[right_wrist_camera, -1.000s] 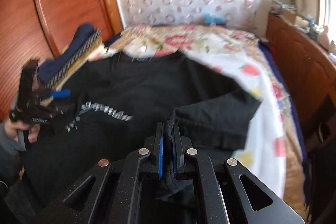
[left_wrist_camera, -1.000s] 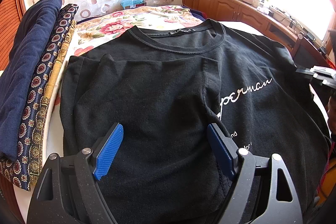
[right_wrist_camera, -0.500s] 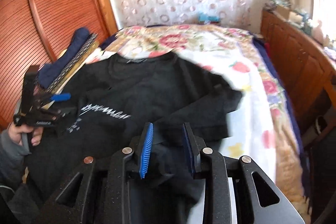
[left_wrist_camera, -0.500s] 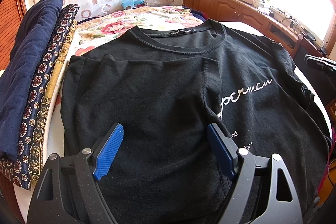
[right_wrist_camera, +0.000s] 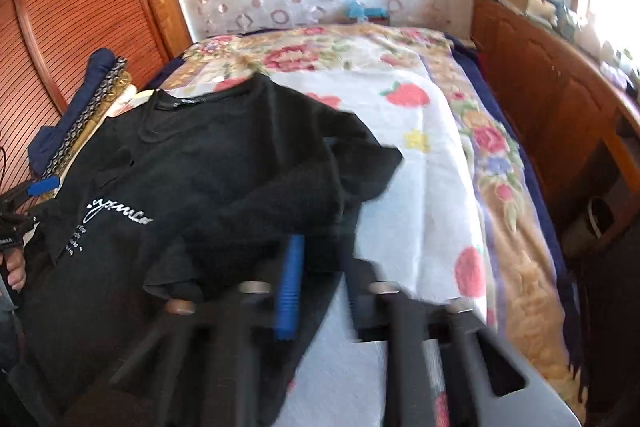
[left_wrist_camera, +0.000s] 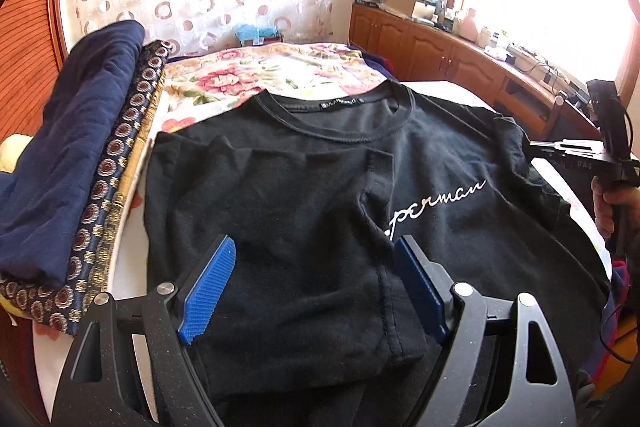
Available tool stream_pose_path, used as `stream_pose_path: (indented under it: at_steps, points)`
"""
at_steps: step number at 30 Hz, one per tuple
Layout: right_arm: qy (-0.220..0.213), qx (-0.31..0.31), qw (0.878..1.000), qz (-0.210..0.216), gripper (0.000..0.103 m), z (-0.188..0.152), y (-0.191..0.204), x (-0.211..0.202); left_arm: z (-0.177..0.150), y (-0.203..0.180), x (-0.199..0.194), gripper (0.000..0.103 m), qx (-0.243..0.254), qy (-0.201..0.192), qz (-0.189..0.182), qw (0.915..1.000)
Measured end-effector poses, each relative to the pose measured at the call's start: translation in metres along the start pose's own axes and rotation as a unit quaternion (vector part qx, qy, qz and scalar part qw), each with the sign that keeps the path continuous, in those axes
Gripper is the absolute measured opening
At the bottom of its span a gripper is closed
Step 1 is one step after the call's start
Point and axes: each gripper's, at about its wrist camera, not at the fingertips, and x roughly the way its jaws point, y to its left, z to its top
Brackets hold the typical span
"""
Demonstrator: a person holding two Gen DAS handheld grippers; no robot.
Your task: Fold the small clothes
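My left gripper (left_wrist_camera: pixel 314 291) hangs low over the near part of the black T-shirt (left_wrist_camera: pixel 320 187), pointing up the bed toward the collar, with its jaws spread wide and nothing between the blue pads (left_wrist_camera: pixel 208 291) but flat cloth below them. The folded-in left side of the shirt lies right under that gap, its seam running just inside the right pad.

My right gripper (right_wrist_camera: pixel 320 287) is badly blurred in its own view, though I can make out the jaws parted, a blue pad (right_wrist_camera: pixel 289 291) on one side and a dark one on the other. The right hem of the shirt sits just left of the gap, partly across the left finger; I cannot tell whether cloth touches the pad. From the left wrist view I see the same tool (left_wrist_camera: pixel 612 147) held upright in a hand (left_wrist_camera: pixel 612 203) off the shirt's right sleeve (its jaws do not show from that angle).

The T-shirt lies face up on the floral bedspread (right_wrist_camera: pixel 420 187), toward the bed's left edge, collar pointing at the far end, right sleeve rumpled. A stack of folded dark-blue and patterned cloths (left_wrist_camera: pixel 80 167) lies along the left edge, just beside the shirt.
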Motion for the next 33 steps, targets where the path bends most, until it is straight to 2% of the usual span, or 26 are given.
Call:
stream_pose_path:
  at_steps: [6,14,16,18,25,33]
  points:
    - [-0.033,-0.045,0.998,0.034,0.003,0.027,0.023,0.003,-0.001,0.005,-0.007,0.082,-0.009,-0.006,0.004,0.9999]
    - [-0.028,-0.096,0.992,0.078,0.003,0.063,0.067,0.042,-0.005,0.005,-0.01,0.082,-0.013,-0.006,0.004,0.9999]
    - [-0.026,-0.093,0.992,0.078,0.011,0.069,0.069,0.054,-0.005,0.004,-0.011,0.082,-0.012,-0.006,0.004,0.9999]
    - [-0.022,-0.089,0.993,0.073,0.017,0.07,0.067,0.057,-0.005,0.005,-0.011,0.082,-0.012,-0.007,0.006,0.9999]
    - [-0.025,-0.078,0.996,0.027,0.018,0.046,0.059,0.035,-0.003,0.013,-0.01,0.082,-0.022,-0.013,0.012,0.9996]
    - [0.011,-0.062,0.998,-0.012,0.018,0.009,0.056,0.04,-0.002,0.016,-0.009,0.082,-0.02,-0.014,0.019,0.9995]
